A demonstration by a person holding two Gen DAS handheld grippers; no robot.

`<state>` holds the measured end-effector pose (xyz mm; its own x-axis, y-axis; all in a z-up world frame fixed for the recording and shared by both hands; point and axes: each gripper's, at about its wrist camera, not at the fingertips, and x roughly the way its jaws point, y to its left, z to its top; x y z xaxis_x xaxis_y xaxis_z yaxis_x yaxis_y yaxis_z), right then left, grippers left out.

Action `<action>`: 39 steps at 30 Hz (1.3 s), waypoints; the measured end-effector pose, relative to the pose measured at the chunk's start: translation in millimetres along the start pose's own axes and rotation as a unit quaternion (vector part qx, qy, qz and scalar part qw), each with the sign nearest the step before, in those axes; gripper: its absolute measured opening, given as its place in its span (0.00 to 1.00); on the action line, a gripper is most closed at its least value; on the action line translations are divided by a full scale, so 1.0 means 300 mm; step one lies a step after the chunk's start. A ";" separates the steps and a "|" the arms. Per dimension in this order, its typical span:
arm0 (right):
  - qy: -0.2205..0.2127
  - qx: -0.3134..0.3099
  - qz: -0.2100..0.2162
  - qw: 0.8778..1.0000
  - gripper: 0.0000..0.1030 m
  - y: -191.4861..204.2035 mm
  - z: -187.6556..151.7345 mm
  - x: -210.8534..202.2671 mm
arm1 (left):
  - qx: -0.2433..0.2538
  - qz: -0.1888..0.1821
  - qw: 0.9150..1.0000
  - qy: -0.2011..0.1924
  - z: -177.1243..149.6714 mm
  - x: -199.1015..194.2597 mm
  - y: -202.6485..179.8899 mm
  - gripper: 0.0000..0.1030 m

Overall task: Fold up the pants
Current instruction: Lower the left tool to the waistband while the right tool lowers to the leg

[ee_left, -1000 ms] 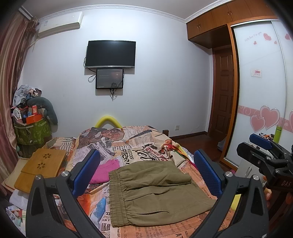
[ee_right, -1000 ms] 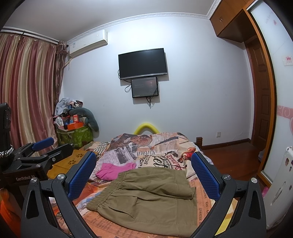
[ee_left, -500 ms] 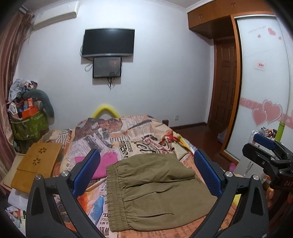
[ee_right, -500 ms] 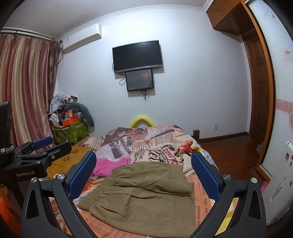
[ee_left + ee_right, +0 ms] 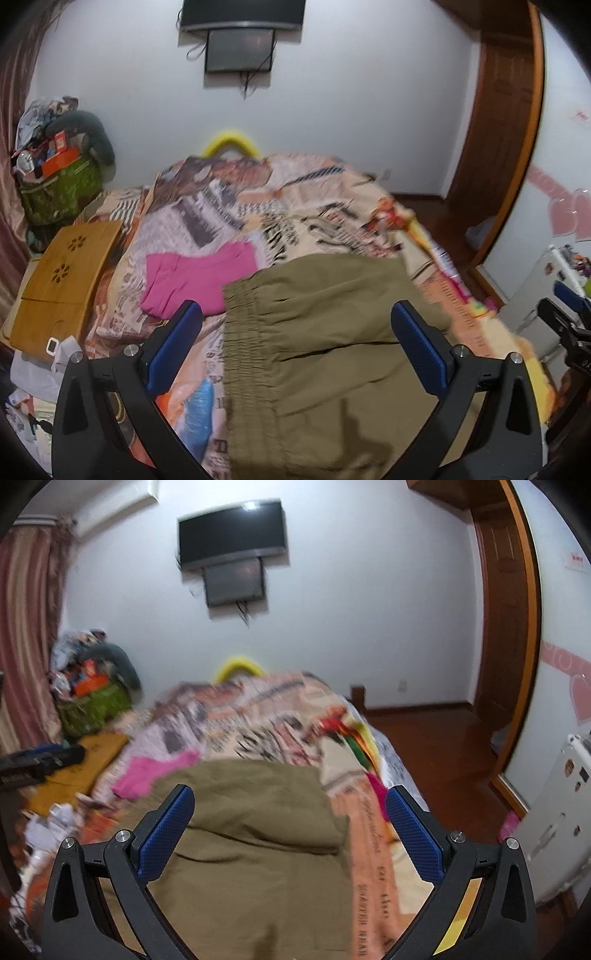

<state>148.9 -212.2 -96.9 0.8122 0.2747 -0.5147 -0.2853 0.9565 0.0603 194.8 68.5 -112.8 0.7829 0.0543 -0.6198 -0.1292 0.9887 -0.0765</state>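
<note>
Olive-green pants [image 5: 325,339] lie folded on the bed, their elastic waistband [image 5: 243,343] at the left and a folded layer on the far part. My left gripper [image 5: 295,332] hovers open above the waistband side, nothing between its blue pads. In the right wrist view the pants [image 5: 255,834] fill the lower middle, and my right gripper [image 5: 290,816] hangs open over their right part without touching them. The right gripper [image 5: 569,317] also shows at the right edge of the left wrist view; the left gripper [image 5: 40,760] shows at the left edge of the right wrist view.
A pink garment [image 5: 192,277] lies on the printed bedspread [image 5: 295,206] just beyond the pants. A wooden lap tray [image 5: 62,280] sits at the bed's left side, a green basket [image 5: 59,188] of clutter behind it. A white appliance [image 5: 554,830] stands to the right.
Both grippers have tilted down and moved closer to the pants, which now look larger in both views. Both stay open. The pants have not moved.
</note>
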 end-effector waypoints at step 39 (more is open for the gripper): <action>0.268 -0.051 0.077 0.959 0.19 -0.190 -0.210 0.598 | 0.030 0.032 0.966 0.256 -0.197 0.640 0.241 0.85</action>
<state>278.7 -223.5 -246.6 0.3850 0.2964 -0.8740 -0.4520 0.8862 0.1015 299.8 141.9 -283.6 0.3688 0.0539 -0.9279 -0.1192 0.9928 0.0103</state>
